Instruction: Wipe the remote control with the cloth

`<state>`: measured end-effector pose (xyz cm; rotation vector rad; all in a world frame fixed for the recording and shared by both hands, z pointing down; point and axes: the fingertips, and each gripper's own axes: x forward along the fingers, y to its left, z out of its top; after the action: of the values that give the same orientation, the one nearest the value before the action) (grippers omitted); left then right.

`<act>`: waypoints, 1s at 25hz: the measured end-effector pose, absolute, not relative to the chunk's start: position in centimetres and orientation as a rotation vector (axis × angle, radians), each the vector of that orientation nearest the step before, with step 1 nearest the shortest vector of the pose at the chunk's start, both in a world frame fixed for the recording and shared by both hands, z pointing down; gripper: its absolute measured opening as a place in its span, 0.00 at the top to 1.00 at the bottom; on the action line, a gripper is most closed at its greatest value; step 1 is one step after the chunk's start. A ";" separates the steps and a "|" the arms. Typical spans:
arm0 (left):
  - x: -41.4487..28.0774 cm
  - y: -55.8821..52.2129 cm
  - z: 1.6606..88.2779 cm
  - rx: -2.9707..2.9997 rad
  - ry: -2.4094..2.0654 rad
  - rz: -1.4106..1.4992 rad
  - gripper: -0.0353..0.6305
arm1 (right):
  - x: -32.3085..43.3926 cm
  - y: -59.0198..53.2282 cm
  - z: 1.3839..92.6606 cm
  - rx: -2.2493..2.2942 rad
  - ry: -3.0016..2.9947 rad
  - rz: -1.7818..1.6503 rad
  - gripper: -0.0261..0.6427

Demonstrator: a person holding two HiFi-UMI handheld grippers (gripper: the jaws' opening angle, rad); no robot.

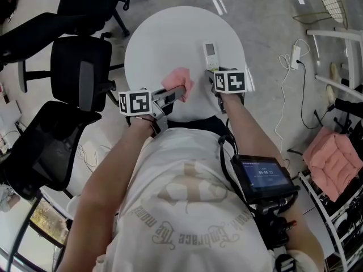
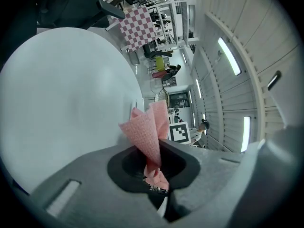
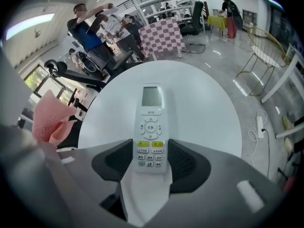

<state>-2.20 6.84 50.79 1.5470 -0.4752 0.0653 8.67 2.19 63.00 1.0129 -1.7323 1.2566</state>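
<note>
The left hand-held gripper (image 2: 153, 175) is closed on a pink cloth (image 2: 145, 129). Its 2 jaws pinch the lower end, and the rest stands up out of them in a loose fold. In the head view it is over the near left part of the round white counter (image 1: 170, 33).

The right hand-held gripper (image 3: 153, 164) tilts down at the counter's near right side. Its jaws are wide, 1 on each side of the lower end of the remote (image 3: 151, 120). The pads lie close beside its edges, and no squeeze shows. The remote lies flat on the counter, buttons up, with its small screen at the far end. It is to the right of the cloth and apart from it.

Beyond the counter's left side stand black office chairs (image 1: 79, 67). On the floor to the right lies a white cable (image 1: 295, 89).
</note>
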 end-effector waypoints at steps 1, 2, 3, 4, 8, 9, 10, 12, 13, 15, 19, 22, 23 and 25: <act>-2.0 6.8 50.8 1.546 -0.480 0.066 0.89 | 8.8 2.2 63.0 1.009 -1.726 1.220 0.60; -1.8 6.8 50.7 1.546 -0.484 0.066 0.89 | 8.9 2.2 63.0 1.007 -1.721 1.192 0.60; -1.6 6.8 50.7 1.547 -0.486 0.065 0.89 | 9.0 2.2 63.0 1.009 -1.718 1.177 0.60; -1.4 6.7 50.6 1.549 -0.488 0.064 0.89 | 9.0 2.2 63.0 1.014 -1.717 1.171 0.59; -1.3 6.7 50.6 1.554 -0.493 0.060 0.89 | 8.2 2.4 63.2 1.000 -1.737 1.187 0.56; -1.3 6.7 50.6 1.555 -0.496 0.058 0.89 | 8.1 2.5 63.2 0.994 -1.744 1.195 0.56; -1.3 6.6 50.6 1.557 -0.500 0.057 0.89 | 8.0 2.5 63.2 0.993 -1.751 1.201 0.56; -1.3 6.6 50.7 1.562 -0.510 0.058 0.89 | 8.0 2.4 62.9 0.998 -1.771 1.210 0.56; -1.4 6.6 50.7 1.566 -0.516 0.061 0.89 | 8.1 2.3 62.6 1.002 -1.784 1.211 0.56; -1.4 6.6 50.6 1.573 -0.533 0.068 0.89 | 8.4 2.1 61.8 1.016 -1.813 1.205 0.59; -1.6 6.3 50.3 1.603 -0.570 0.080 0.89 | 9.6 1.4 59.9 1.084 -1.873 1.176 0.72; -1.8 5.9 49.9 1.645 -0.594 0.102 0.89 | 10.7 0.9 58.0 1.158 -1.921 1.132 0.83; -2.0 5.8 49.8 1.663 -0.602 0.115 0.89 | 11.0 0.9 57.3 1.186 -1.935 1.113 0.86; -2.4 5.7 49.5 1.705 -0.611 0.142 0.89 | 11.5 0.9 55.8 1.238 -1.961 1.084 0.95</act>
<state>-2.38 5.74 49.50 1.7046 -0.6107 0.1422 11.50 0.91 55.76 1.2379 -1.9613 1.0842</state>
